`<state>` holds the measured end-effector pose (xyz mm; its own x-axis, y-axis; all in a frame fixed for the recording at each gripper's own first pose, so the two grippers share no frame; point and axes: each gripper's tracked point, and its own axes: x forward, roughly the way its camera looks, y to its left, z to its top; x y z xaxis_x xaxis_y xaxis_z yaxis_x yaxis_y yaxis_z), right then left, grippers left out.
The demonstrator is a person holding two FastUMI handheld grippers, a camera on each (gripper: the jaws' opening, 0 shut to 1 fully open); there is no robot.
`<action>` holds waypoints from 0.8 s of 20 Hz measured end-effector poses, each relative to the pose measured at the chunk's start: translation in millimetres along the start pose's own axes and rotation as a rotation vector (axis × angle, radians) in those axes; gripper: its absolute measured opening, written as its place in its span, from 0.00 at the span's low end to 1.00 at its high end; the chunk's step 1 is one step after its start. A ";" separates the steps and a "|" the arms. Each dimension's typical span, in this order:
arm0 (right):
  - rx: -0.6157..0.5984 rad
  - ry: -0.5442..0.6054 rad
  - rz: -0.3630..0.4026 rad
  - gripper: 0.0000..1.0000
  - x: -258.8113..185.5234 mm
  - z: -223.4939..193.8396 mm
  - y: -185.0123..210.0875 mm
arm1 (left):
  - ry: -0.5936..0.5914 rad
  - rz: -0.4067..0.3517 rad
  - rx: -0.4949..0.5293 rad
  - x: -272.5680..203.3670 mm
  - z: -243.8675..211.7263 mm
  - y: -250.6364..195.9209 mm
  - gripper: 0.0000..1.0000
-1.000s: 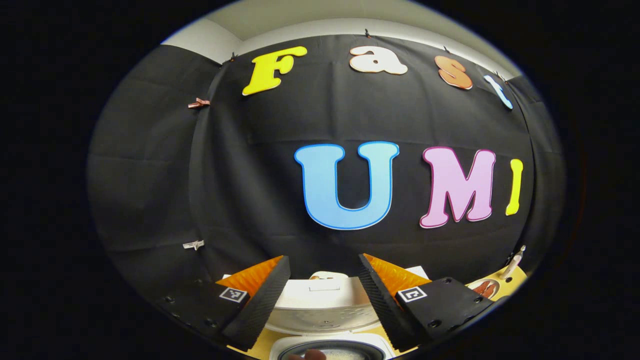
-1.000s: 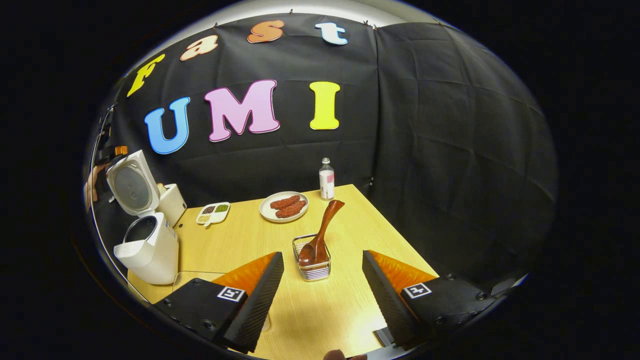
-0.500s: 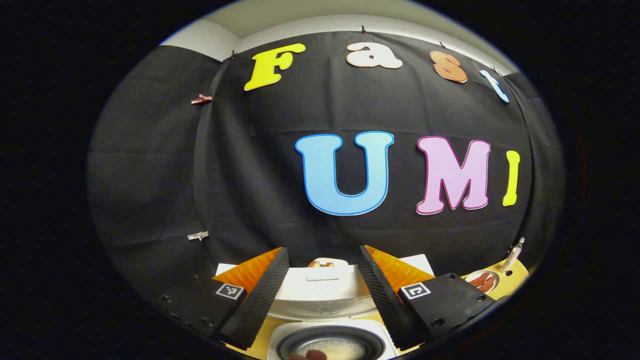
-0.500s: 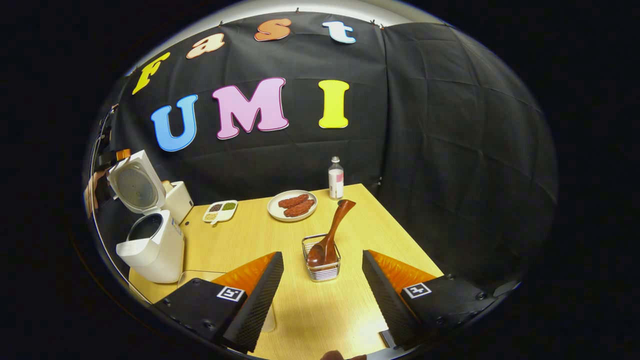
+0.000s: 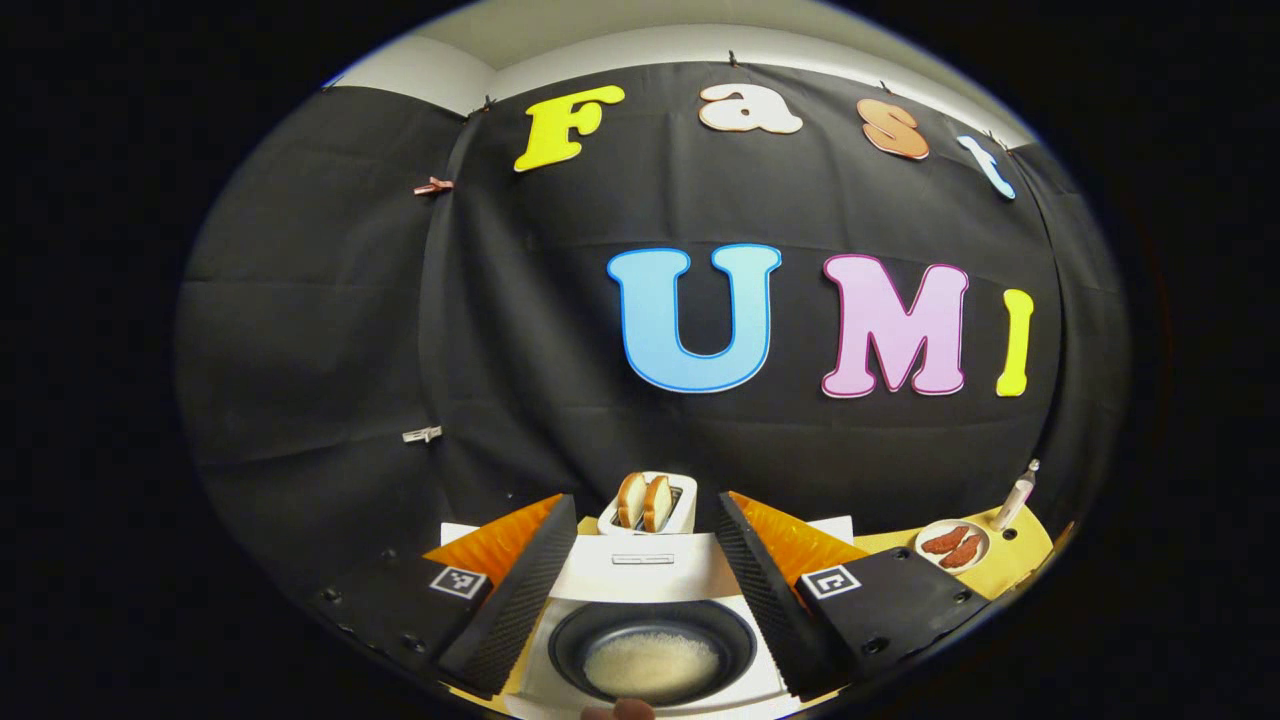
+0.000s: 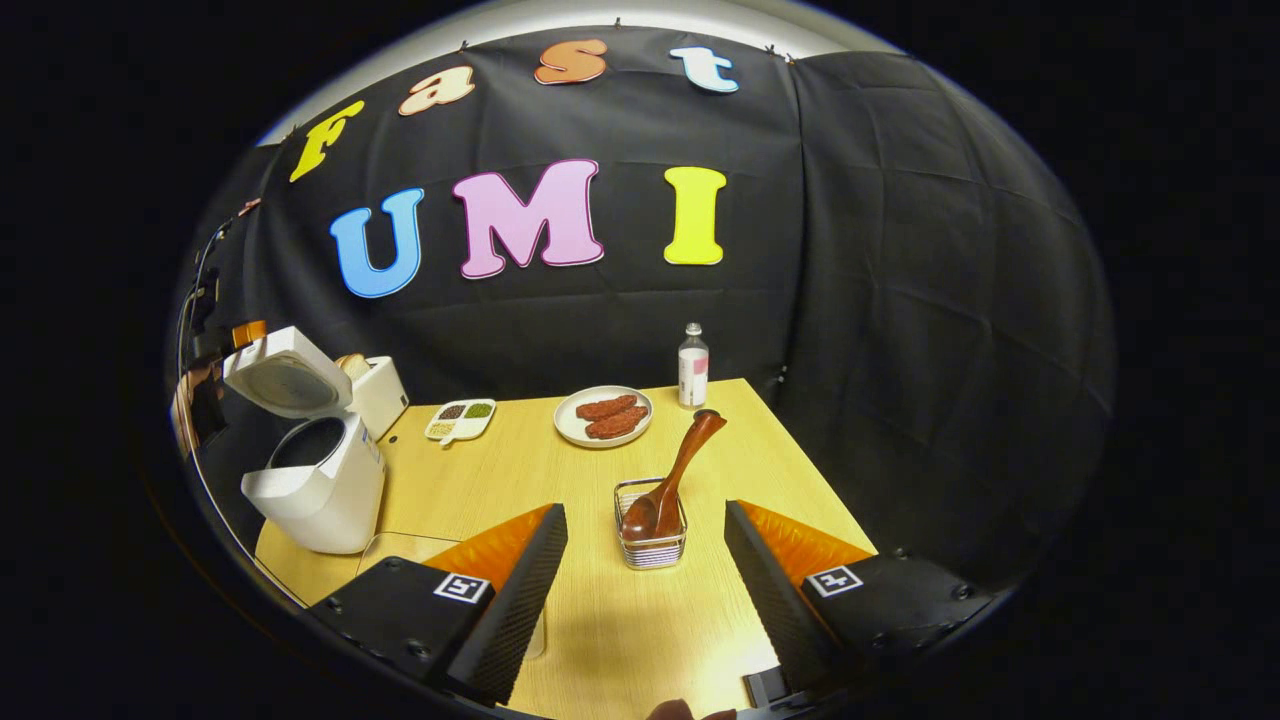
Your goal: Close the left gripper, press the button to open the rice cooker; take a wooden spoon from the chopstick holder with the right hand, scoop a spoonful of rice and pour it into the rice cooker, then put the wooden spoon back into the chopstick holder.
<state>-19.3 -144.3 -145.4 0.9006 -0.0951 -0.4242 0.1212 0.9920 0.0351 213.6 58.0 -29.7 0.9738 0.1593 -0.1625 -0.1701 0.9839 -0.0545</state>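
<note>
In the left gripper view my left gripper (image 5: pixel 646 503) is open above the white rice cooker (image 5: pixel 770 672). The cooker's lid (image 5: pixel 640 572) stands raised, and rice (image 5: pixel 650 664) lies in the dark inner pot. In the right gripper view the rice cooker (image 6: pixel 320 490) stands at the table's left edge with its lid (image 6: pixel 285 370) up. A brown wooden spoon (image 6: pixel 680 470) leans bowl-down in the wire chopstick holder (image 6: pixel 652 548). My right gripper (image 6: pixel 645 510) is open and empty, a short way in front of the holder.
A toaster (image 5: pixel 650 503) with bread stands behind the cooker. A plate of sausages (image 6: pixel 603 415), a small bottle (image 6: pixel 692 365) and a divided dish (image 6: pixel 460 420) sit along the back of the wooden table (image 6: pixel 520 480). A clear container (image 6: pixel 395 547) lies partly hidden near the front left.
The left gripper view has swung down, bringing the pot with rice and the toaster into sight. The right gripper has shifted slightly, still facing the holder. Both grippers stay open.
</note>
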 end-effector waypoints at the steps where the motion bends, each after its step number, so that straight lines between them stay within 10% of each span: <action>1: -0.001 0.001 0.004 0.99 0.3 0.3 -2.3 | 0.011 0.008 0.000 -6.5 -7.5 -1.2 0.99; 16: 0.008 0.027 0.025 0.99 1.4 -6.0 -16.4 | 0.207 0.026 0.012 -46.9 -113.6 -8.7 0.99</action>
<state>-22.5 -160.2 -152.1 0.8917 -0.0678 -0.4476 0.1022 0.9934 0.0529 152.2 32.8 -133.5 0.9169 0.1660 -0.3630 -0.1920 0.9807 -0.0364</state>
